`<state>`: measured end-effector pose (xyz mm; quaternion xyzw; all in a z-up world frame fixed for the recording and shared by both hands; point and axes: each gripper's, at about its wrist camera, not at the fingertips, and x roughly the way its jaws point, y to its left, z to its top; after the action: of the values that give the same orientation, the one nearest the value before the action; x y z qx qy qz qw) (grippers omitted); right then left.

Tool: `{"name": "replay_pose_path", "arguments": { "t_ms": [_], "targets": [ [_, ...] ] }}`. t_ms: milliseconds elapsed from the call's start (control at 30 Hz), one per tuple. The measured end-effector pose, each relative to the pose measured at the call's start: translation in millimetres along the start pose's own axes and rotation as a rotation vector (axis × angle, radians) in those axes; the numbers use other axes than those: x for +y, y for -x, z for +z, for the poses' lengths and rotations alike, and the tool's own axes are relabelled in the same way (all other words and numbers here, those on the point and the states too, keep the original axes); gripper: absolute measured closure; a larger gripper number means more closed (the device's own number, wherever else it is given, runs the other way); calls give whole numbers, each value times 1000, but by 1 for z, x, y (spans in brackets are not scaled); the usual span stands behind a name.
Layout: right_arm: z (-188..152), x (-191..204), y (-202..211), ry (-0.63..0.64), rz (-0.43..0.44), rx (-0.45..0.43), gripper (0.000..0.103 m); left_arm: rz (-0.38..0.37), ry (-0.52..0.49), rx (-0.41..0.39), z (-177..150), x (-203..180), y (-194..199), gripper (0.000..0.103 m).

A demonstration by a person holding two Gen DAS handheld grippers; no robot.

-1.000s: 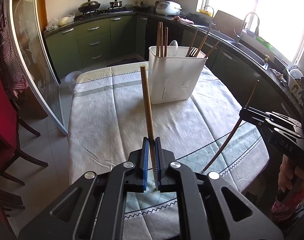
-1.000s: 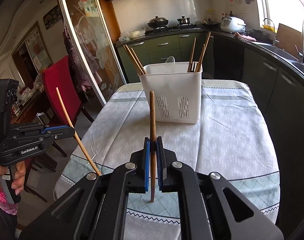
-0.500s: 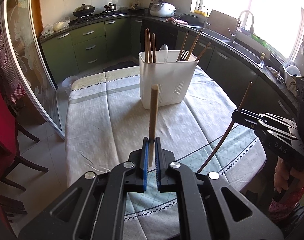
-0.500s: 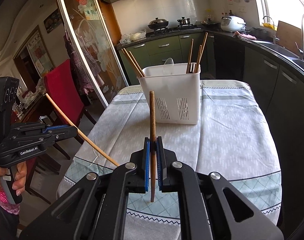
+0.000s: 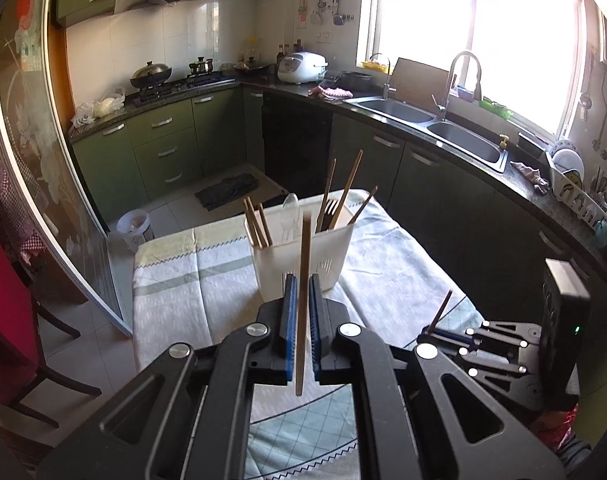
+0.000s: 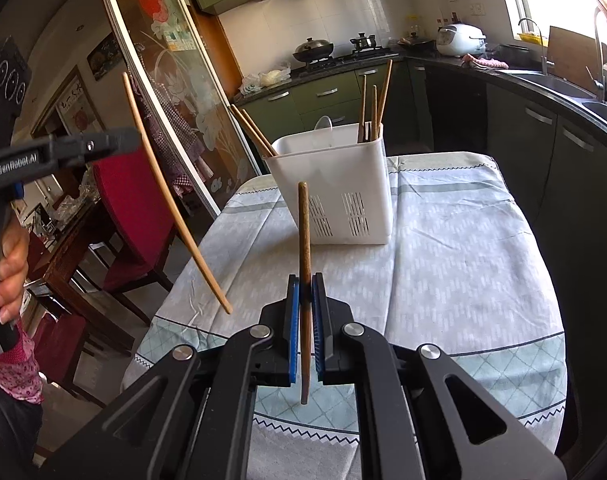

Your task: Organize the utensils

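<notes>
A white utensil caddy point(image 5: 299, 254) point(image 6: 337, 190) stands on the clothed table and holds several chopsticks, a fork and a white spoon. My left gripper point(image 5: 300, 308) is shut on a light wooden chopstick point(image 5: 303, 272), held upright well above the table. It shows at the left of the right wrist view point(image 6: 131, 140) with the chopstick point(image 6: 171, 200) slanting down. My right gripper point(image 6: 305, 304) is shut on a darker wooden chopstick point(image 6: 304, 240), upright, short of the caddy. It shows low at the right of the left wrist view point(image 5: 431, 330).
The table point(image 6: 463, 264) has a grey patterned cloth. Red chairs point(image 6: 131, 216) stand at its left. Green kitchen cabinets point(image 5: 163, 152), a stove and a sink point(image 5: 459, 140) run behind and to the right. A glass sliding door point(image 5: 31, 184) is at left.
My left gripper has risen and tilted up, so the caddy looks lower and farther. Its chopstick now slants high at the left of the right wrist view. My right gripper edged closer to the caddy.
</notes>
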<state>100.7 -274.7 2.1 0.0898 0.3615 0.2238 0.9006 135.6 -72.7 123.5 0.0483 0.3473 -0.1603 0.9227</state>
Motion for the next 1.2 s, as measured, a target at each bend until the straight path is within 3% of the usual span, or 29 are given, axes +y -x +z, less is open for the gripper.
{"name": "replay_pose_path", "arguments": {
  "t_ms": [167, 367, 667, 833, 933, 1000, 1200],
  "targets": [
    [-3, -17, 3, -36, 6, -6, 96, 5, -5, -64, 49, -10, 4, 97],
    [-5, -37, 9, -77, 8, -20, 96, -6, -28, -23, 72, -25, -18, 97],
    [4, -56, 24, -112, 21, -54, 96, -44, -122, 265, 5, -48, -114, 97],
    [17, -56, 56, -96, 4, -134, 96, -76, -258, 380, -34, -75, -168, 96],
    [16, -60, 76, -100, -16, -166, 96, -111, -316, 435, -47, -97, -204, 83],
    [12, -64, 87, -107, -32, -173, 96, -140, -345, 449, -50, -112, -227, 65],
    [-2, -88, 118, -147, -83, -192, 96, -117, -409, 478, -51, -142, -290, 62]
  ]
}}
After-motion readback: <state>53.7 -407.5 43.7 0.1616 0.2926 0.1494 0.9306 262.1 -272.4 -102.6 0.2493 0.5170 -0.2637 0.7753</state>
